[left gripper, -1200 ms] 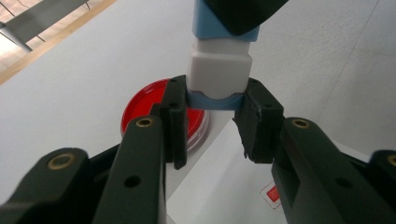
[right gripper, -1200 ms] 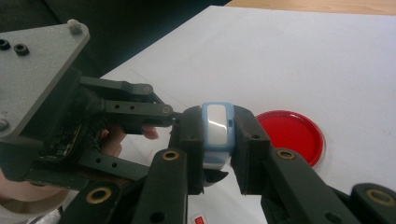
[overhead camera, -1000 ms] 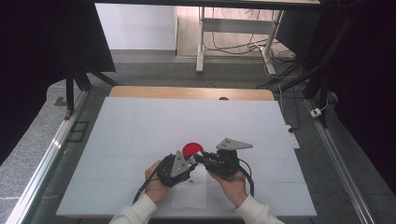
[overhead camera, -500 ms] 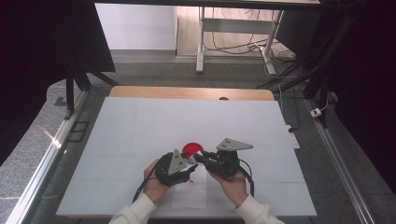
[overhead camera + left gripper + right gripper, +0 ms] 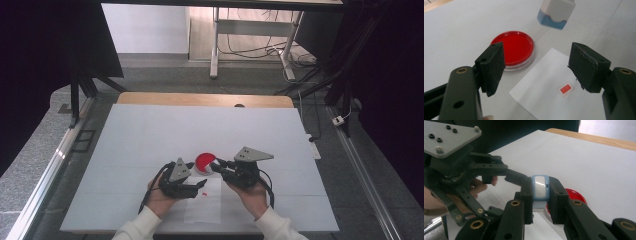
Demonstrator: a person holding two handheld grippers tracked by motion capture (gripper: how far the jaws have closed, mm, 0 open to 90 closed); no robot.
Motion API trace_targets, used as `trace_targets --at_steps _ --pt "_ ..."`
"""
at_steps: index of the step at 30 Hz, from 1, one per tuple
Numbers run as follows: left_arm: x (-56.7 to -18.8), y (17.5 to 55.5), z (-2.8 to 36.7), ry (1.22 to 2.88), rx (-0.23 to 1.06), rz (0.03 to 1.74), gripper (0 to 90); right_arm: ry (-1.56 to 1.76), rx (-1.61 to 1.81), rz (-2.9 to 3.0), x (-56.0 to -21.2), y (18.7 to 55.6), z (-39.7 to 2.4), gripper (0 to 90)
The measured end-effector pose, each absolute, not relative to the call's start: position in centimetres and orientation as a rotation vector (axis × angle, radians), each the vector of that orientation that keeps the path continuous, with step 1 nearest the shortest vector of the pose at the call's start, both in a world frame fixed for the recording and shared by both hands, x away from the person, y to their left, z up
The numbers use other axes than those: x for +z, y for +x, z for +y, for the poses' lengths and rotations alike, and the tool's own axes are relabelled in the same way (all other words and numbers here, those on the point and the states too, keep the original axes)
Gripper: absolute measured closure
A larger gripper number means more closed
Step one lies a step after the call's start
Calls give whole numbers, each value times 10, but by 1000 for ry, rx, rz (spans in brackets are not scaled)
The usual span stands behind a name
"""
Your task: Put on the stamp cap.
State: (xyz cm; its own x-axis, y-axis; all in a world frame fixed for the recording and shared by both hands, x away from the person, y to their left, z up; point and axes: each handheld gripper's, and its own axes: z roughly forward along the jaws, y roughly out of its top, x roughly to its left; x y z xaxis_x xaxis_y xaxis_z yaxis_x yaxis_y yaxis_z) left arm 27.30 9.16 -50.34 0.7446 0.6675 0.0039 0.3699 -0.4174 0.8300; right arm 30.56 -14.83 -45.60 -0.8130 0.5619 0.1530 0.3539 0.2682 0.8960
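A glossy red is being shown by the round dish (image 5: 512, 48), plain white by the paper sheet (image 5: 544, 96) and the bench (image 5: 150, 135), a red patch bordered in white by the small square tag (image 5: 565, 89), and light blue with white by the small device (image 5: 540, 187).

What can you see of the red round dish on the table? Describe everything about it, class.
The red round dish is a shallow, clear-rimmed disc, seemingly plastic, with a flat glossy red inside. It lies flat on the white table, beside a corner of the white paper sheet; whether they touch is unclear. Nothing grips it: the left gripper hangs open nearer the camera, and the small blue-and-white device is held above it.
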Motion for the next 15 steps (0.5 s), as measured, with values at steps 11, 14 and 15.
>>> trace_targets --at_steps 11,14,15 --pt "-504 262 131 2026 396 879 291 833 1532 2324 -455 311 -155 750" --pt "-505 258 140 2022 396 894 292 820 1529 2331 -455 313 -158 750" --pt "-504 257 143 2025 399 898 294 819 1530 2329 -455 313 -158 750"
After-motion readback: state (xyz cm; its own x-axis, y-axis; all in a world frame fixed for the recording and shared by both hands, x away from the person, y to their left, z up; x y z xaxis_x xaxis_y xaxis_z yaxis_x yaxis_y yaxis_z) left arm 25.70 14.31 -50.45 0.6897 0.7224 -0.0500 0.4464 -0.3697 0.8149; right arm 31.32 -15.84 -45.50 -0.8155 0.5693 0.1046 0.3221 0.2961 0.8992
